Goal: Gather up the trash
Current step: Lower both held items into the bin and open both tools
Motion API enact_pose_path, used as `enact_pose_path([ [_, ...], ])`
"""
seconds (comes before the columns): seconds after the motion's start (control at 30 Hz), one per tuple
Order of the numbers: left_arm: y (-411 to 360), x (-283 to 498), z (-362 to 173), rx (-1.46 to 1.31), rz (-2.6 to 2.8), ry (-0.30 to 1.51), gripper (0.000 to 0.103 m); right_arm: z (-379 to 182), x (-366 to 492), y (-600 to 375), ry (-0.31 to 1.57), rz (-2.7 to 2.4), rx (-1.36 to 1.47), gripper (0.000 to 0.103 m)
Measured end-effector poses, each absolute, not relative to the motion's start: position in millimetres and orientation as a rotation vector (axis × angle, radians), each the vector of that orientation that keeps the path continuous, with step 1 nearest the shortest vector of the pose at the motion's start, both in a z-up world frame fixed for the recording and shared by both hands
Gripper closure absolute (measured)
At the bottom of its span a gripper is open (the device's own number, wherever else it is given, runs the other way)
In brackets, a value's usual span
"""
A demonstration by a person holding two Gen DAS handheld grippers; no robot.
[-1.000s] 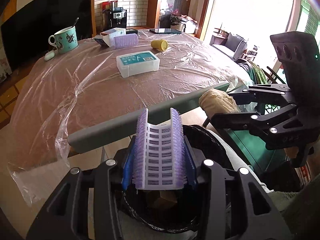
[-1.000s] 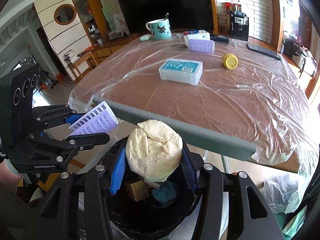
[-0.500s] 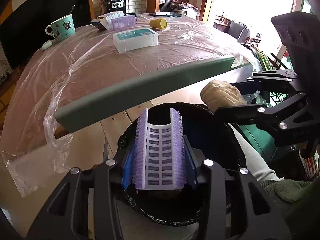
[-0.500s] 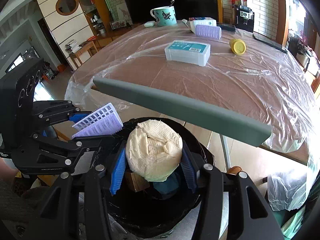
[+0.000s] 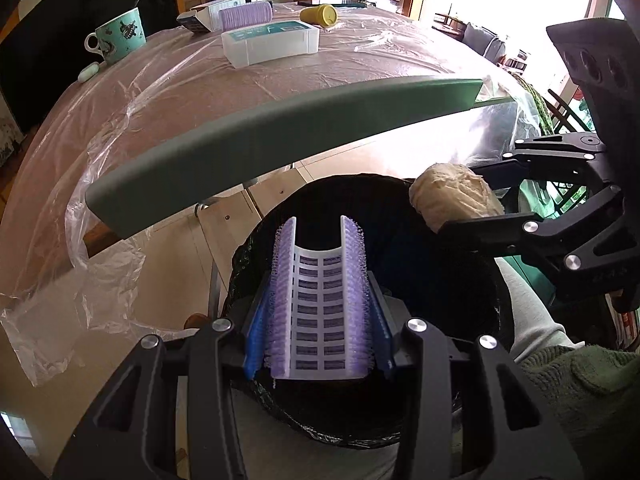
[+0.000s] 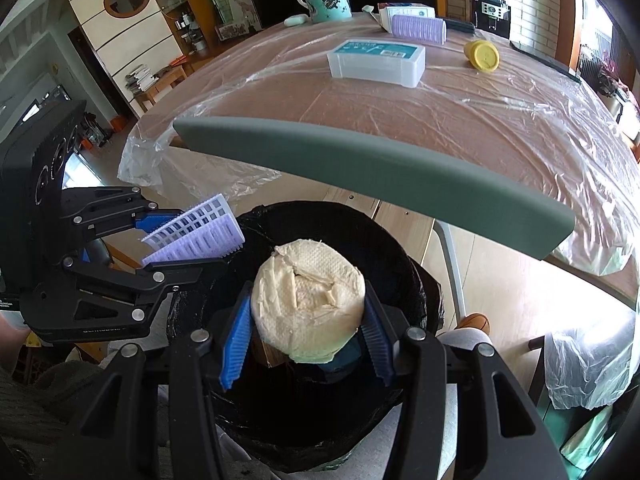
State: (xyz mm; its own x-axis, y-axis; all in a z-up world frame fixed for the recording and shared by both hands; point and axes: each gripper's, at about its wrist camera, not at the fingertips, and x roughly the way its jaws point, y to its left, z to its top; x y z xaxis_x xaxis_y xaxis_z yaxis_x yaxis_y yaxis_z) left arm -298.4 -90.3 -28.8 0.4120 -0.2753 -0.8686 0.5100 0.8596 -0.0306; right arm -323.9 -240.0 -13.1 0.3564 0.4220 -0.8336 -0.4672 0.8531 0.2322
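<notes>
Daylight floods in from the window [image 5: 500, 4] at your upper right, blown out to white. Glare streaks the plastic sheet [image 6: 460, 96] on the table. The bin's interior [image 6: 320, 412] stays deep in shadow. Both views are sharp, though you see straight edges bow and corners darken to black.
</notes>
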Motion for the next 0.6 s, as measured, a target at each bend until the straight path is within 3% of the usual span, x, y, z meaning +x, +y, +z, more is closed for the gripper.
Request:
enact_pose_path([
  [0.6,-92,-290,-51,0.298,-0.494,1.108,0.059,-41,-322,-237,1.125,0.551,-0.073,0.053],
])
